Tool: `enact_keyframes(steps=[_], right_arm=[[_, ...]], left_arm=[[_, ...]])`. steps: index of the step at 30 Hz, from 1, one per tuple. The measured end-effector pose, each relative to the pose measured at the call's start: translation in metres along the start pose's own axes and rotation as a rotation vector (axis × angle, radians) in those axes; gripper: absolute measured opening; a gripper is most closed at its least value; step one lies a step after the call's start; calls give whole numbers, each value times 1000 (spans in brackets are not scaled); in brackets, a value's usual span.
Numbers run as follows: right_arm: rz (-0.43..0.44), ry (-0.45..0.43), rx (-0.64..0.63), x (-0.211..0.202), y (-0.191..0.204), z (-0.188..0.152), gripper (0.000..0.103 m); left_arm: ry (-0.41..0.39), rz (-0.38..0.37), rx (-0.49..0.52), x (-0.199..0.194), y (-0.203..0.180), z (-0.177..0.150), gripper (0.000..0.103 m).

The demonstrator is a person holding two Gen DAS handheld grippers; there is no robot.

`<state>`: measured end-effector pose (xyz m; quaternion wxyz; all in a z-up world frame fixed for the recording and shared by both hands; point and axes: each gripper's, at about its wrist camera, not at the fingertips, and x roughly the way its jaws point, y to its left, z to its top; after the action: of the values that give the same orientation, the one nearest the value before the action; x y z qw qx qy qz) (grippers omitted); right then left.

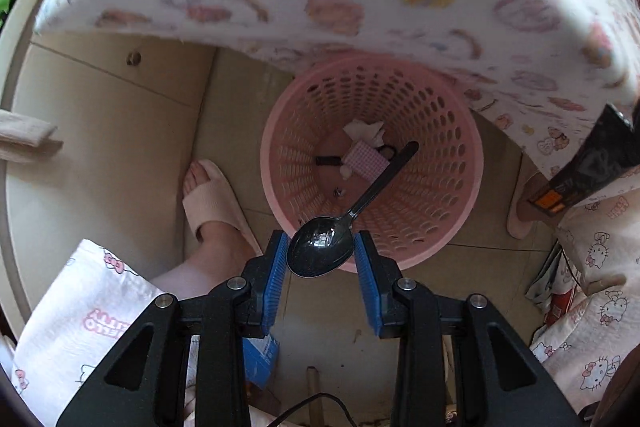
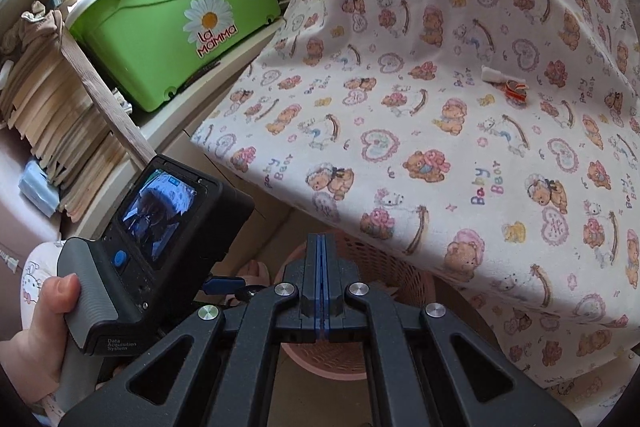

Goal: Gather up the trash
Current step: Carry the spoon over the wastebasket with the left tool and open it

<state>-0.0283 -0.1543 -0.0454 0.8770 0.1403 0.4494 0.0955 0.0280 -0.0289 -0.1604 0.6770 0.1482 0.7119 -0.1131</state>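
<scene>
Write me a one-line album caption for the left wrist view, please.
Left gripper holds a black plastic spoon by its bowl above a pink basket.

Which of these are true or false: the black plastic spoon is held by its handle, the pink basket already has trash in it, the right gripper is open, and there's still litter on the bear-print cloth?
1. The left gripper holds the black plastic spoon by its handle. False: its pads clamp the bowl, and the handle points into the basket.
2. The pink perforated plastic basket already holds trash. True: crumpled white paper lies at the bottom.
3. The right gripper is open. False: it is shut and holds nothing.
4. Litter remains on the bear-print cloth. True: a small orange wrapper lies there.
</scene>
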Motion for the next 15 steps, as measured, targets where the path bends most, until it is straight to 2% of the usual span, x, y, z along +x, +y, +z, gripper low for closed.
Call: enact_keyframes(steps=[4,7,10,15], right_arm=[[-15,45,-7,18,-2,-5,1],[-31,84,-14,35,-1,-12,1],[-64,116,-46,49,3,-19,1],[-102,169,-78,67,5,-31,1]], left_arm=[[37,-32,-38,14,7,9,33],[50,-20,-46,23,7,13,33],[84,-42,-50,35,9,16,34],[117,-16,-58,47,9,15,32]])
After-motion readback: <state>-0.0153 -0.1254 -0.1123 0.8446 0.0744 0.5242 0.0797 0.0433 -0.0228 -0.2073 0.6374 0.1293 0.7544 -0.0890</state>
